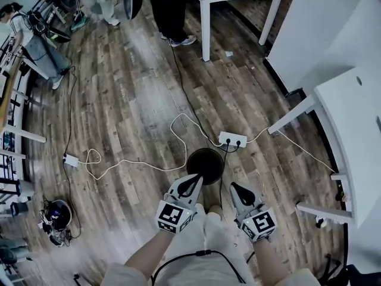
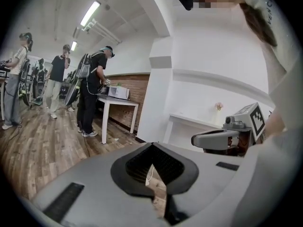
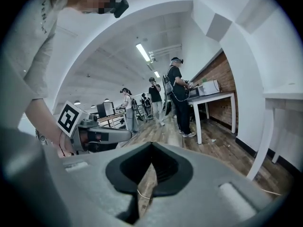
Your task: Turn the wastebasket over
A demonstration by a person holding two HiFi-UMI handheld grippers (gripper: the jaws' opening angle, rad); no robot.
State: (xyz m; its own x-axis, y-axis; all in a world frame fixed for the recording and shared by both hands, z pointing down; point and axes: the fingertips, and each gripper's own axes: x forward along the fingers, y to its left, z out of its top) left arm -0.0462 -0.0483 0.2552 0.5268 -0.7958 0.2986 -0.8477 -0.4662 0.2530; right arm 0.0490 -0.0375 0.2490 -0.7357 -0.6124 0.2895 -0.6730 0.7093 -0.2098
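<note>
A round black wastebasket (image 1: pixel 205 165) stands on the wooden floor just ahead of both grippers in the head view; I see a dark round face, and cannot tell if it is its mouth or its base. My left gripper (image 1: pixel 191 180) is raised above its near left rim, jaws shut and empty. My right gripper (image 1: pixel 237 189) hangs to the basket's near right, also shut on nothing. In the left gripper view the closed left gripper (image 2: pixel 152 148) points across the room, with the right gripper (image 2: pixel 222 138) beside it. The right gripper view shows its closed tips (image 3: pixel 151 148) and the left gripper (image 3: pixel 97 136).
A white power strip (image 1: pixel 233 140) with cables lies just beyond the basket. A white table leg (image 1: pixel 290 116) and table (image 1: pixel 351 124) stand at the right. Another table (image 1: pixel 235 5) and people (image 1: pixel 169 11) are farther off. A small white adapter (image 1: pixel 71 160) lies at the left.
</note>
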